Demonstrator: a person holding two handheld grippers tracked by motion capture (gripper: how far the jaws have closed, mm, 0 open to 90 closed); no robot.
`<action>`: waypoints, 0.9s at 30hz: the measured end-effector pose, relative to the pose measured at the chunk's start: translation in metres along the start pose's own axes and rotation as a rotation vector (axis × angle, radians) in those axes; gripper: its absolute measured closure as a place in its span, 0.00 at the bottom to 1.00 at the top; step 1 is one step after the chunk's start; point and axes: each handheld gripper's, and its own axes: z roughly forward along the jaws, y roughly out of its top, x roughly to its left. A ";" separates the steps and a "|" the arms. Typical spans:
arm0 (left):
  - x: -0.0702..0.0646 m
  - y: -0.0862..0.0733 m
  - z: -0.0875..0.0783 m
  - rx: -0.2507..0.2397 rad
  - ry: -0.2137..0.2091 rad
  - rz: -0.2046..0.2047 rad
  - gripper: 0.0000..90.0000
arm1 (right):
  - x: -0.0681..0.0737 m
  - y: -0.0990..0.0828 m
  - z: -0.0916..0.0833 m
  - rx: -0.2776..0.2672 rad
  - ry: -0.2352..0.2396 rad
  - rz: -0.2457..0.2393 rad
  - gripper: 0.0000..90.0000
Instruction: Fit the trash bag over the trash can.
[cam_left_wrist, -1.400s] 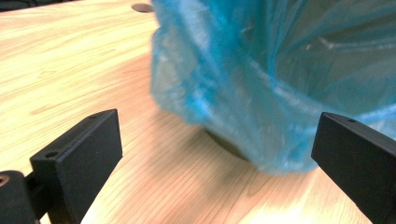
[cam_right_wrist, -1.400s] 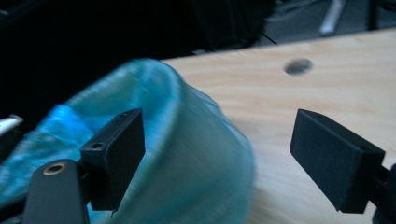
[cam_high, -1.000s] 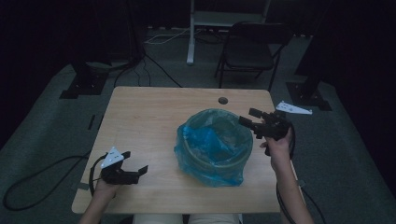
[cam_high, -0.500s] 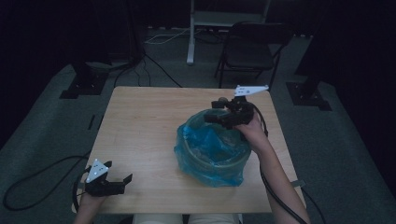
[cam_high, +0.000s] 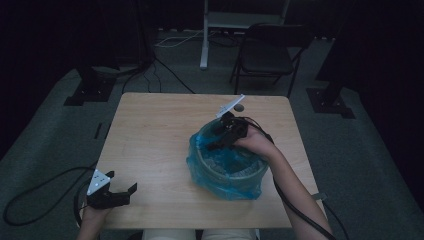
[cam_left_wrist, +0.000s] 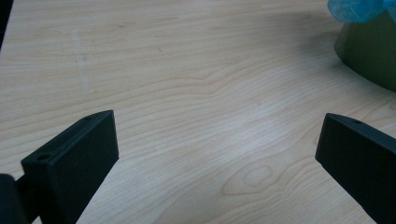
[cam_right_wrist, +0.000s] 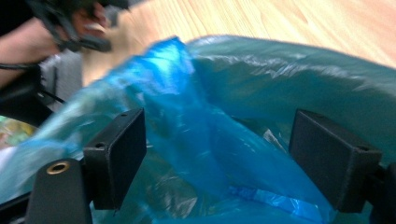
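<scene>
A round olive bin (cam_high: 227, 175) lined with a blue plastic bag (cam_high: 200, 155) stands on the right half of the wooden table (cam_high: 150, 130). My right gripper (cam_high: 210, 141) hangs over the bin's far rim and points into it. Its jaws are open, and a raised fold of the bag (cam_right_wrist: 187, 102) stands between them, around my right gripper's (cam_right_wrist: 219, 140) midpoint. My left gripper (cam_high: 122, 182) rests at the table's front left corner, open, with bare wood between its jaws (cam_left_wrist: 219, 135). The bin's wall (cam_left_wrist: 369, 56) shows at the top right of the left gripper view.
A small dark round cap (cam_high: 240, 107) lies near the table's far edge. A folding chair (cam_high: 270, 50) and a white stand (cam_high: 205, 35) sit behind the table. Cables (cam_high: 30, 200) trail on the floor at the left.
My right gripper has swung from the bin's right side up over its far rim and now points into the bag. My left gripper has drawn back toward the front left corner.
</scene>
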 end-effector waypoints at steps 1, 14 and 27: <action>0.000 0.000 0.000 -0.001 0.001 0.002 0.00 | 0.000 0.002 0.004 0.021 -0.008 -0.010 0.21; 0.001 -0.001 -0.002 -0.008 0.020 0.003 0.00 | 0.011 -0.001 0.050 0.324 -0.061 -0.113 0.20; 0.003 -0.004 0.001 0.010 0.029 -0.002 0.00 | 0.008 0.006 0.012 0.155 -0.121 -0.022 0.20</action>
